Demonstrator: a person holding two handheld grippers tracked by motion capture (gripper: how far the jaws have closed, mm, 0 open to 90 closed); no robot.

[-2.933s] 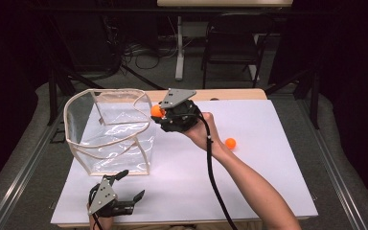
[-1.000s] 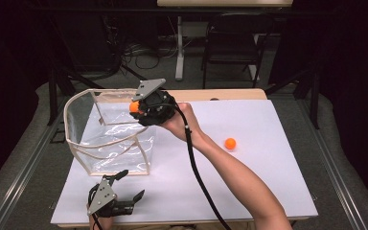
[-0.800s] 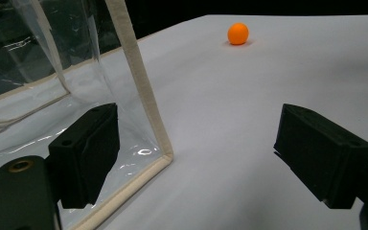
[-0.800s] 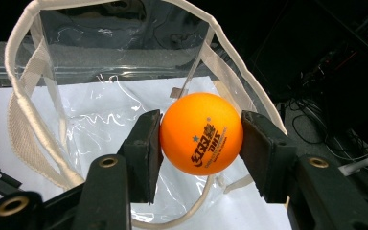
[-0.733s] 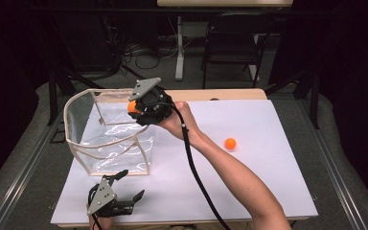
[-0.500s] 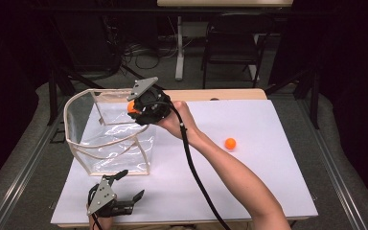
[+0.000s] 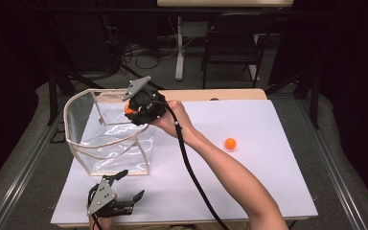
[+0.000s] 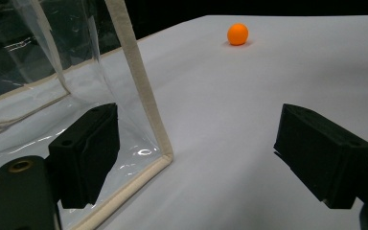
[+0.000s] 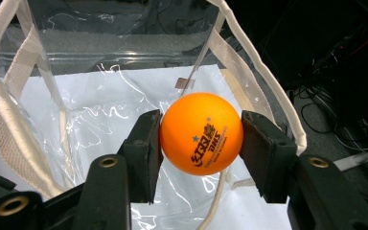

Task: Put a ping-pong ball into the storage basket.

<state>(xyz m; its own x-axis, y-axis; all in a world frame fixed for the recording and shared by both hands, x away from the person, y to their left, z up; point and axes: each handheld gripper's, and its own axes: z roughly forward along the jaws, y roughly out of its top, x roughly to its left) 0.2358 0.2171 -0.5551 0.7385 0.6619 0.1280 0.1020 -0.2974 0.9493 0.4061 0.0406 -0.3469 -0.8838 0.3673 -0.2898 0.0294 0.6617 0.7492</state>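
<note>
We are partway through putting the orange balls into the clear bag (image 7: 108, 143). Our right hand-held gripper (image 7: 133, 109) has its jaws closed on one orange ball (image 9: 201, 133), gripping it at both sides, and in the high view it hangs at the bag's far right rim, about over the opening. The right gripper view looks down past the ball into the bag, where we see only crinkled plastic and the white bench (image 7: 249, 187) showing through; we can make out no ball lying in there, so we judge none is dropped yet.

What is left, as we read it: let go of this ball so it falls inside, then fetch the second orange ball (image 7: 230, 143), which sits on the bench well to the right of the bag. Our left hand-held gripper (image 7: 124, 188) rests at the near edge of the bench, just in front of the bag's near corner, jaws wide apart and holding nothing.
</note>
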